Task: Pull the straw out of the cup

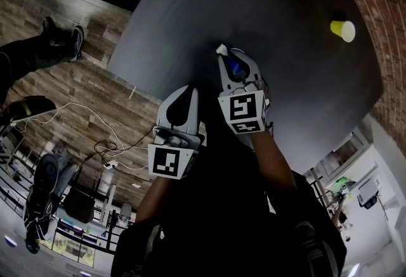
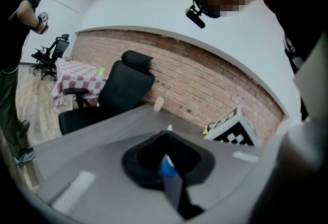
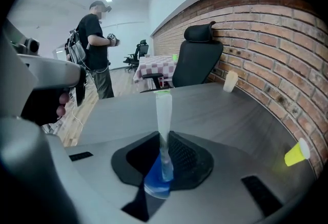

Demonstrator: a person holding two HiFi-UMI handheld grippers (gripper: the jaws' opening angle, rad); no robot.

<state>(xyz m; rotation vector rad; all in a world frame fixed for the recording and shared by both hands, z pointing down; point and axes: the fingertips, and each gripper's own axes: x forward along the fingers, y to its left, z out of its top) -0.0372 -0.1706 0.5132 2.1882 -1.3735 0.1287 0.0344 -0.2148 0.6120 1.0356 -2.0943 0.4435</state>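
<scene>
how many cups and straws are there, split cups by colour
yellow cup: 1
pale cup: 1
straw, held in the right tool: 1
total: 3

Translucent, green-tipped straw upright in the right gripper's closed jaws, out of the yellow cup sitting well apart, far right
</scene>
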